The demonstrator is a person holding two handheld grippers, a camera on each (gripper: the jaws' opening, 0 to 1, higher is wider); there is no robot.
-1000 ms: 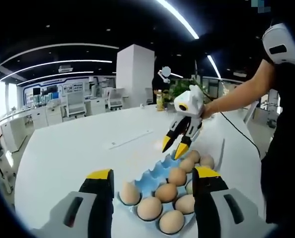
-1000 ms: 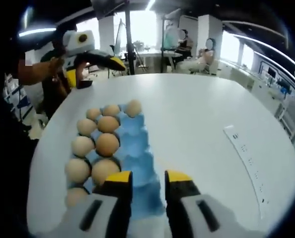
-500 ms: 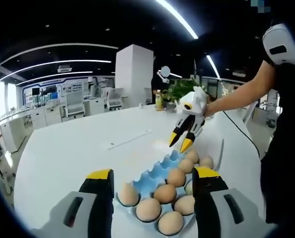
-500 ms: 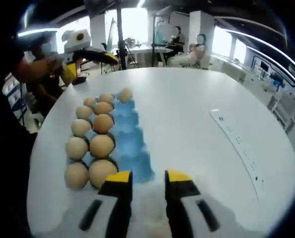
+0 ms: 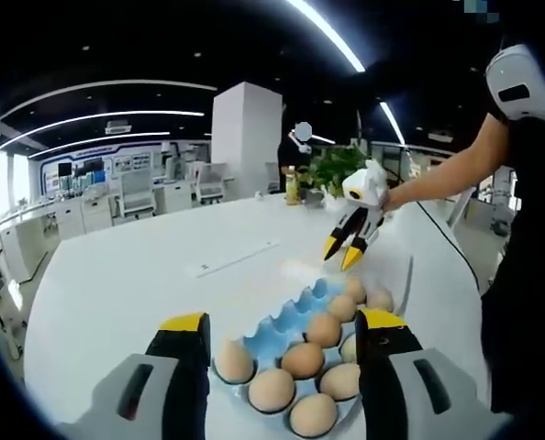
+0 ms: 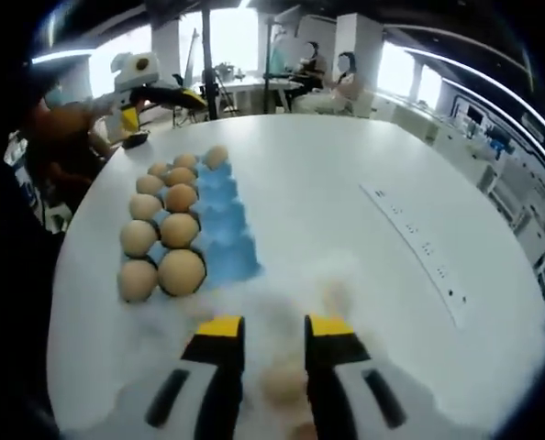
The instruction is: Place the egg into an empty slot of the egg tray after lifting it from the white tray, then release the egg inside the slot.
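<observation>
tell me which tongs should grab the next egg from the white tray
Right, probably. The right tongs are open just above the white tray, with an egg between their tips. The left tongs hang open over the blue egg tray, away from it.

Eggs (image 6: 181, 271) in egg tray (image 6: 219, 229) on table (image 6: 346, 211)

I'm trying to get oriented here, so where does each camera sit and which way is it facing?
Left gripper view: rides the left claw, looking across the blue egg tray toward the right claw and the person's arm.
Right gripper view: rides the right claw, looking back along the egg tray toward the left claw.
Shared: tray, eggs, white table.
</observation>
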